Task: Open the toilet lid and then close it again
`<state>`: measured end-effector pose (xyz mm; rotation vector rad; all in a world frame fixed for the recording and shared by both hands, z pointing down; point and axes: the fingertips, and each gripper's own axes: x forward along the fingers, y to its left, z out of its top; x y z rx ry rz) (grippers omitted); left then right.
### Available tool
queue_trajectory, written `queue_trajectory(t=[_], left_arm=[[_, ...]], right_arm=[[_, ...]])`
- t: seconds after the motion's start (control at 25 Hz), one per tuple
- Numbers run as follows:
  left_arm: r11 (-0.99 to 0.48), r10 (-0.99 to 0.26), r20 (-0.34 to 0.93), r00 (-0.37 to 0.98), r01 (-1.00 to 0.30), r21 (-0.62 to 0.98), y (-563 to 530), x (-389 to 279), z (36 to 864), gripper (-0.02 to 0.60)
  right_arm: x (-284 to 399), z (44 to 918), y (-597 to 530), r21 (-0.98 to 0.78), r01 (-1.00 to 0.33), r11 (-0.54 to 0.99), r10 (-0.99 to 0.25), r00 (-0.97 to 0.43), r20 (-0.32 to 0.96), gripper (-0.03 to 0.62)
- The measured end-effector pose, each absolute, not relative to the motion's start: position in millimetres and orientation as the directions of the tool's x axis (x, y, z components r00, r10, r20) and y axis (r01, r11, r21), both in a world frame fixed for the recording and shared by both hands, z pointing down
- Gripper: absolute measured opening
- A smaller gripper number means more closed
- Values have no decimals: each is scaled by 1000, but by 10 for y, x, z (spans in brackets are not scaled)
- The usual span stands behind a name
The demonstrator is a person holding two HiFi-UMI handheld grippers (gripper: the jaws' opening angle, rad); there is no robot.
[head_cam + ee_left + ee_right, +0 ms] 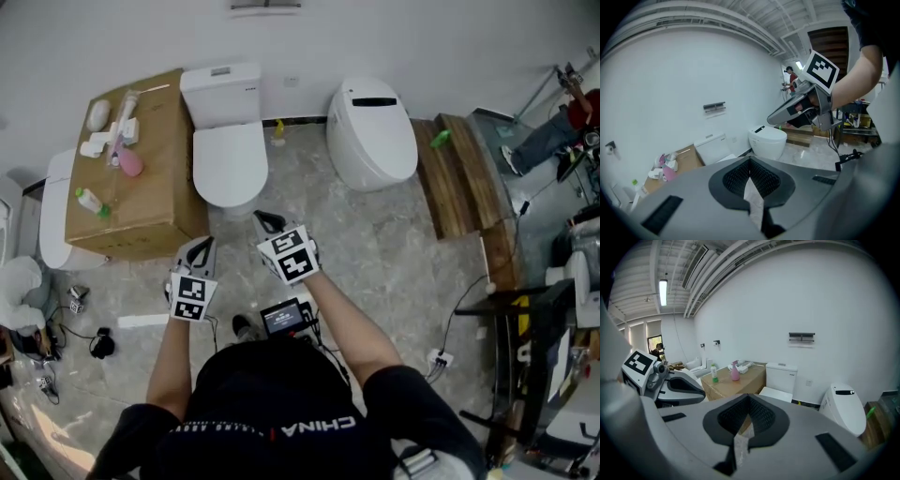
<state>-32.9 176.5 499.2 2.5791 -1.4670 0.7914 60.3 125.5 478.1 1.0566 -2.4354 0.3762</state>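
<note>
The white toilet (230,159) stands against the far wall with its lid down; its tank (221,94) is behind it. It also shows in the left gripper view as toilet (712,149) and in the right gripper view as toilet (782,378). My left gripper (202,249) hangs in front of the bowl, a little to its left, shut and empty. My right gripper (266,222) is close to the bowl's front rim, shut and empty too. Neither touches the toilet. In their own views the left gripper (750,165) and right gripper (749,403) have their jaws together.
A cardboard box (141,187) with bottles and packets on top stands left of the toilet. A rounded smart toilet (372,131) is to the right, with wooden planks (459,169) beyond it. Cables and a power strip (441,358) lie on the marble floor.
</note>
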Motion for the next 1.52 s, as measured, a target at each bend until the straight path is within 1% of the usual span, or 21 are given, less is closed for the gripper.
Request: queue_trajectory(t=[0.24, 0.36, 0.56, 0.72, 0.96, 1.52], left_arm=[[-551, -766, 459, 449, -827, -109, 1835, -108, 4884, 9], [-557, -767, 433, 473, -827, -82, 1879, -57, 4725, 9], [-535, -778, 410, 476, -844, -36, 1930, -127, 4621, 9], [-518, -784, 409, 468, -855, -15, 1911, -224, 4625, 9], [-514, -789, 403, 463, -858, -20, 1896, -219, 4601, 9], [-520, -785, 398, 474, -854, -8, 1896, -219, 4618, 9]], right_arm=[[662, 4726, 1283, -51, -706, 707, -598, -634, 490, 14], [674, 4660, 1378, -40, -696, 717, -601, -645, 472, 14], [784, 4622, 1480, -77, -723, 687, -626, -643, 441, 14], [806, 4671, 1455, -73, -732, 677, -638, -634, 437, 14], [764, 4620, 1494, -67, -726, 685, -630, -636, 446, 14], [821, 4680, 1506, -68, -763, 643, -664, -599, 447, 12]])
